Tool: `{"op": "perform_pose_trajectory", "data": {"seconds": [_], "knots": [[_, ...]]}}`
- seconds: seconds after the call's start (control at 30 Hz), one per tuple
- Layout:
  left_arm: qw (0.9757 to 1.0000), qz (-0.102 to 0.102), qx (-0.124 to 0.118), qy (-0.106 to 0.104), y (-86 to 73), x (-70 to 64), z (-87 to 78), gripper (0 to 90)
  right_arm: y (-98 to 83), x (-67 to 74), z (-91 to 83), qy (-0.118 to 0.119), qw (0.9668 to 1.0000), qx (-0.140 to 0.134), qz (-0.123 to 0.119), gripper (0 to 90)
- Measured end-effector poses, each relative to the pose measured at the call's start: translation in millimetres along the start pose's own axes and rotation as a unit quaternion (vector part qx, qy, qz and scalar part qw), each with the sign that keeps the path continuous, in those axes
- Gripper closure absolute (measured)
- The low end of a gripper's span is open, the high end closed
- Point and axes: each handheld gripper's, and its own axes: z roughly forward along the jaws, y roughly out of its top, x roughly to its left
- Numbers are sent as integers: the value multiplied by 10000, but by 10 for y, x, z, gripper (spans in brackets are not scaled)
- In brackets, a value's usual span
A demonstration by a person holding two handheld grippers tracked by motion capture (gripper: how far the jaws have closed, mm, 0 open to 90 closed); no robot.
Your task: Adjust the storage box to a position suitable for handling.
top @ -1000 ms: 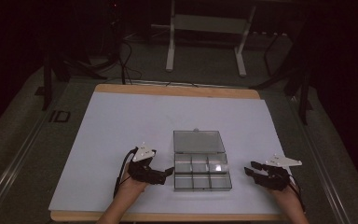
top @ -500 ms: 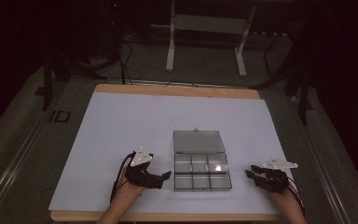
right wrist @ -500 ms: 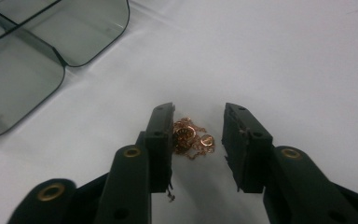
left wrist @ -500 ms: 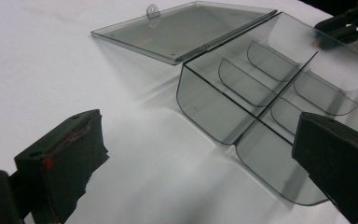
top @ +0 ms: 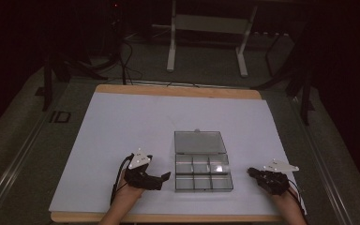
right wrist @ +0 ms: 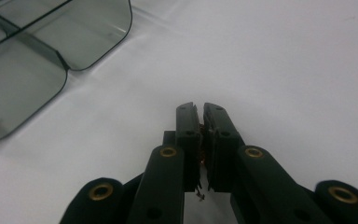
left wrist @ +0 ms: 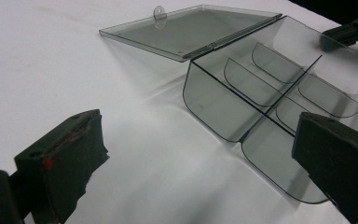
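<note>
1. While both hands rest low on the white bench (top: 122,126), the clear compartment box (top: 203,173) lies between them near the bench's front edge, its lid (top: 200,142) swung fully open and lying flat behind the tray.
2. The left claw (top: 165,176) stands just beside the box's left wall, jaws spread wide with nothing between them; in the left gripper view its pads (left wrist: 63,163) frame bare bench and the near corner of the box (left wrist: 242,107).
3. The right claw (top: 251,172) sits apart from the box's right wall. Its jaws have just been closing and now meet, pads nearly touching (right wrist: 200,123), with no object between them.
4. The tray is divided into six cells by thin partitions (left wrist: 256,84); as far as can be seen, all cells are empty.
5. Handling, as a judgement: the box looks like thin, rigid plastic, so light and stiff, but smooth and likely slippery under the pads. Being empty, it may skate across the bench if pushed from one side.
6. Where to grip, as a judgement: an outer wall offers the firmest pinch, one pad inside a cell and one outside. The lid is best moved by its small front tab (left wrist: 159,11), with the other claw steadying the tray; hinge (left wrist: 233,35) and partitions could crack under hard squeezing.
</note>
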Motion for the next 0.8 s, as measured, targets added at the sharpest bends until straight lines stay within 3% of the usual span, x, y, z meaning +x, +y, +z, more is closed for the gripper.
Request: {"op": "perform_pose_trajectory", "data": {"seconds": [0.23,0.8], "knots": [[10000,-20,-10,17,-6,16,1,30,33,-12,-15,26,10000,-38,64,855],[10000,-34,-32,68,-14,31,9,30,294,-36,-336,52,9987,-509,88,855]]}}
